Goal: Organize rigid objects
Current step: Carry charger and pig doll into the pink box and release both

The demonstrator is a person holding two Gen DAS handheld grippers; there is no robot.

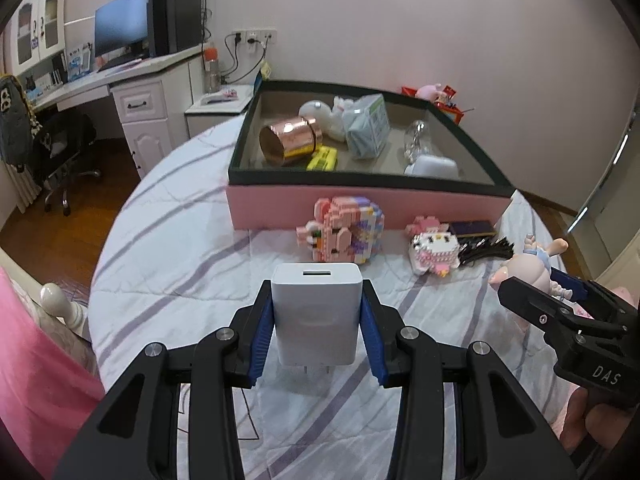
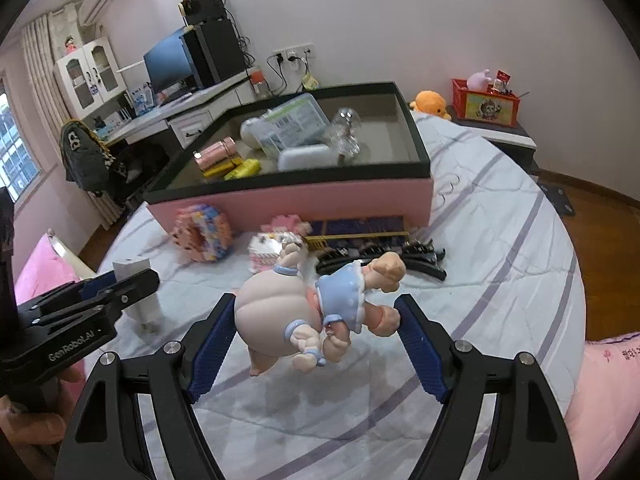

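My left gripper is shut on a white USB charger, held above the striped bed sheet; it also shows in the right wrist view. My right gripper is closed on a pink doll in a blue dress, its pads touching the doll's head and leg; the doll also shows in the left wrist view. A pink box with a dark rim lies ahead, holding a copper cup, a yellow item, a plastic pack and a white case.
On the sheet before the box lie a pink brick figure, a small pink-white brick figure, a dark flat box and black combs. A desk with monitor and a chair stand left.
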